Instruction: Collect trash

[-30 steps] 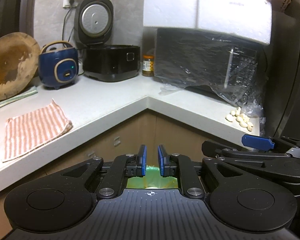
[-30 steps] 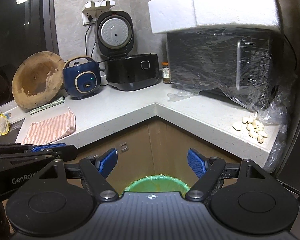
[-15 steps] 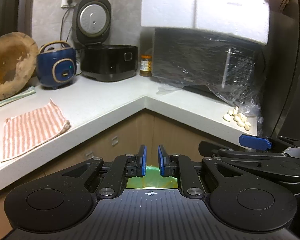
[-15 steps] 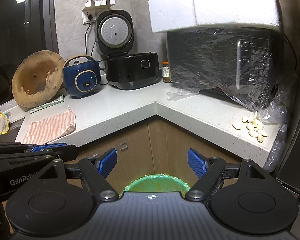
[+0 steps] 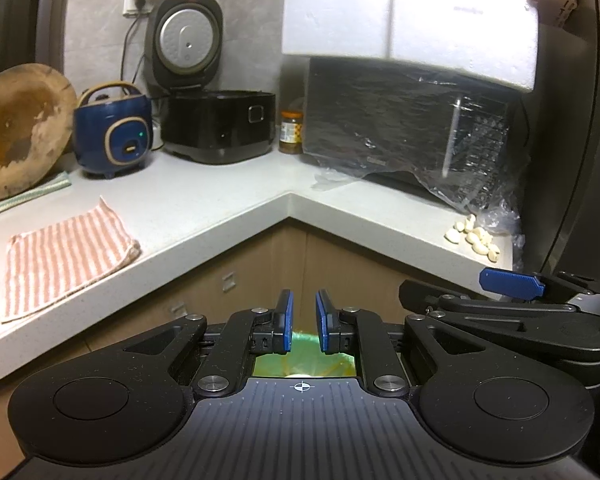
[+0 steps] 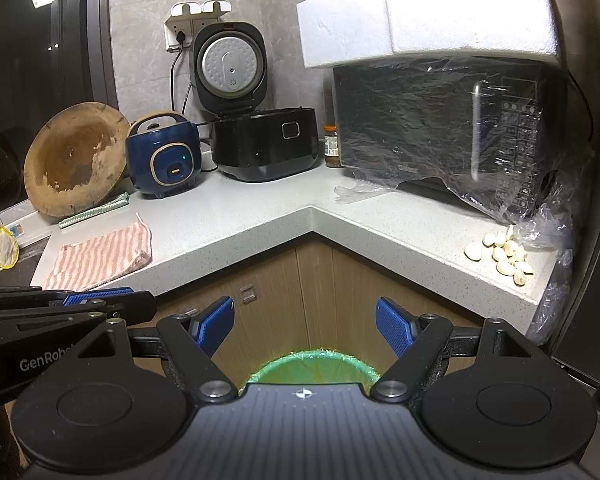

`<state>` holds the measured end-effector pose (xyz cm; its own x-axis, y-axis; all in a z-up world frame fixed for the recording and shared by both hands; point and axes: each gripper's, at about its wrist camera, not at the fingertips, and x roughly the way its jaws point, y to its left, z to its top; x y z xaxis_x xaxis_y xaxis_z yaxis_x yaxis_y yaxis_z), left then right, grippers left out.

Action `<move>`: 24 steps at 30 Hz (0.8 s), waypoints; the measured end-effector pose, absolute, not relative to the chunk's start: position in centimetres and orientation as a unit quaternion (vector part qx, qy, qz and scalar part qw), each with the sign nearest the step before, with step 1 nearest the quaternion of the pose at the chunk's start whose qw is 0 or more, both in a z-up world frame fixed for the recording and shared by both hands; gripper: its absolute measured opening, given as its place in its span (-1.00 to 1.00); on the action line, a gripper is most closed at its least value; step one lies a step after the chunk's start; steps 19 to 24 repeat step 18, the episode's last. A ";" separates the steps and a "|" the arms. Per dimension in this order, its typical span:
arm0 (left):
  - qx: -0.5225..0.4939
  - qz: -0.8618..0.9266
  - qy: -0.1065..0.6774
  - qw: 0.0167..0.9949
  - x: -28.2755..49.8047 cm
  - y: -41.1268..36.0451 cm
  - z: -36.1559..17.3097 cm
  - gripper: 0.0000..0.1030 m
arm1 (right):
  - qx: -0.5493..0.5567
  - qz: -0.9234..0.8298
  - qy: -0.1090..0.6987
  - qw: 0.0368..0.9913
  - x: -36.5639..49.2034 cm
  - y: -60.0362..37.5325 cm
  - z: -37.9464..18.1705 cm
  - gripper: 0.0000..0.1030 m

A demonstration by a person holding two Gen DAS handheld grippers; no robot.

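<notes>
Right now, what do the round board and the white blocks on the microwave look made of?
Round board: likely wood, matte and worn, with a brown stained centre and pale flaked patches. White blocks: probably foam packing, matte, grainy surface, thick chunky edges.

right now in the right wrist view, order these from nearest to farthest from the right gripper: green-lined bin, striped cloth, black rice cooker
1. green-lined bin, on the floor just below the right gripper
2. striped cloth, on the counter's near left edge
3. black rice cooker, against the back wall, lid up
</notes>
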<state>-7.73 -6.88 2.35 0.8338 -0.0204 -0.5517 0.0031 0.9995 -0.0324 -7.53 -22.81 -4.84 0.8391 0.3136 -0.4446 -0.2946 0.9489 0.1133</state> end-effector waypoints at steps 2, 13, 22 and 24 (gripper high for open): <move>-0.015 -0.006 0.289 0.957 -7.8 -7.0 2.3 -0.68 | 0.021 0.158 0.234 0.959 -7.5 -23.0 -4.8 0.53; -0.019 -0.005 0.289 0.957 -7.8 -6.6 2.1 -0.68 | 0.022 0.158 0.235 0.959 -7.6 -23.0 -4.9 0.54; -0.039 0.016 0.299 0.953 -6.8 -5.0 1.3 -0.68 | 0.027 0.164 0.242 0.956 -7.1 -22.9 -5.4 0.55; -0.039 0.016 0.299 0.953 -6.8 -5.0 1.3 -0.68 | 0.027 0.164 0.242 0.956 -7.1 -22.9 -5.4 0.55</move>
